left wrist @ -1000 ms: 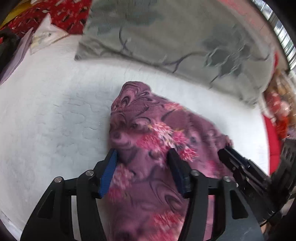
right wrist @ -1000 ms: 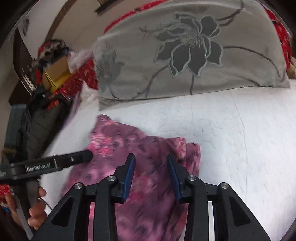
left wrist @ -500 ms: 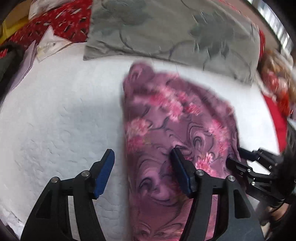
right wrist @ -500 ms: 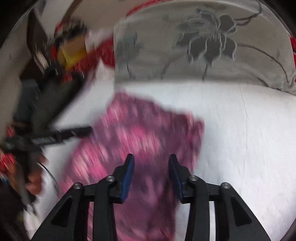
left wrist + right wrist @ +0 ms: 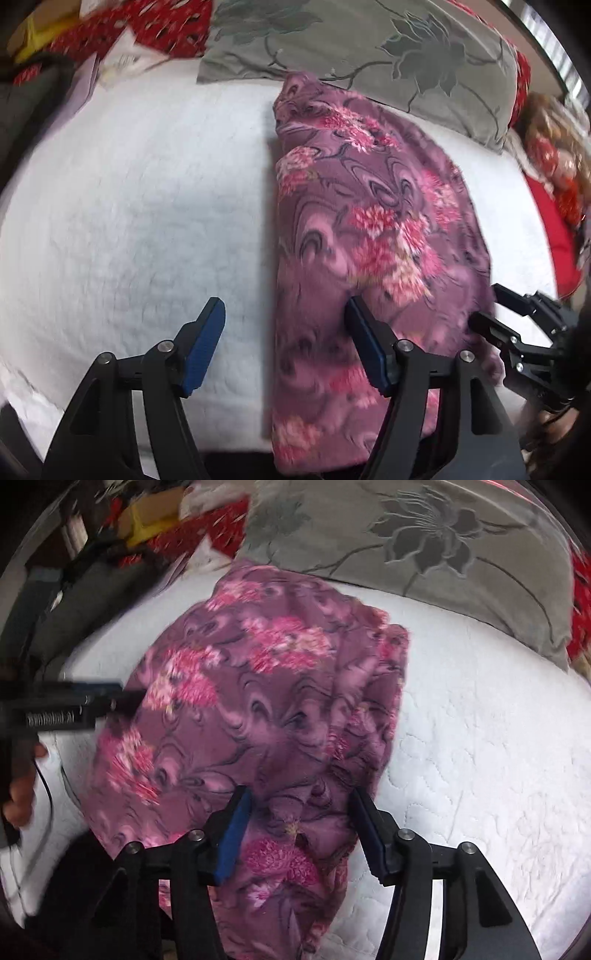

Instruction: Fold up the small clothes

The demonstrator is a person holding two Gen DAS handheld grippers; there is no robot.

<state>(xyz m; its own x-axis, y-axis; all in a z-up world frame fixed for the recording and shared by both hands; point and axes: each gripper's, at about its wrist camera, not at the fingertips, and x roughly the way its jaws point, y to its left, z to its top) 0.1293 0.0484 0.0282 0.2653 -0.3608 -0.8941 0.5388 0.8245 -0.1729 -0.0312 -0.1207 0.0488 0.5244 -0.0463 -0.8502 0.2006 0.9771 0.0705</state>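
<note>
With the left gripper (image 5: 284,343) and right gripper (image 5: 301,830) both opening, empty, over the folded purple floral fleece garment (image 5: 369,229) beside the grey flowered pillow (image 5: 369,48) at the white quilted bed's (image 5: 129,206) far edge, a trailing pad could snag and unfold it.

Both pitched steeply downward: left gripper (image 5: 284,325) with jaws spreading wide, right gripper (image 5: 301,816) likewise opening, pads gripping nothing.

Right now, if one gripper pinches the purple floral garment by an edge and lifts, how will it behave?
Probably floppy: the purple floral garment lies in soft wrinkles and folds on the white quilt, so it should drape and unfold. It looks fleecy, so likely light and grippy, not slippery. Pushed, it would likely bunch rather than slide.
</note>
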